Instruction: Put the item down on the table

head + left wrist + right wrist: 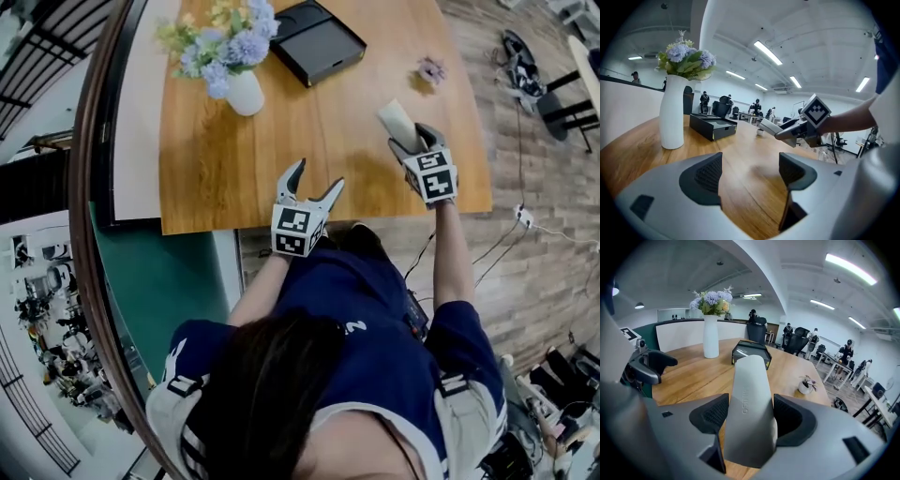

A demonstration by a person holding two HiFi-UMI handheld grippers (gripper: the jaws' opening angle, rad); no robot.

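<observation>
A pale grey oblong case (750, 399) sits between the pads of my right gripper (751, 422), which is shut on it. It sticks out forward past the jaws, over the wooden table (328, 131). In the head view this case (397, 120) and the right gripper (412, 142) are over the table's near right part. From the left gripper view the case (769, 125) hangs a little above the wood. My left gripper (317, 178) is open and empty at the table's near edge, its pads (705, 176) wide apart.
A white vase of flowers (246, 92) stands at the far left of the table, an open black box (315, 41) behind the middle, a small potted plant (431, 70) at the far right. Beyond the right edge lie floor and cables (525, 220).
</observation>
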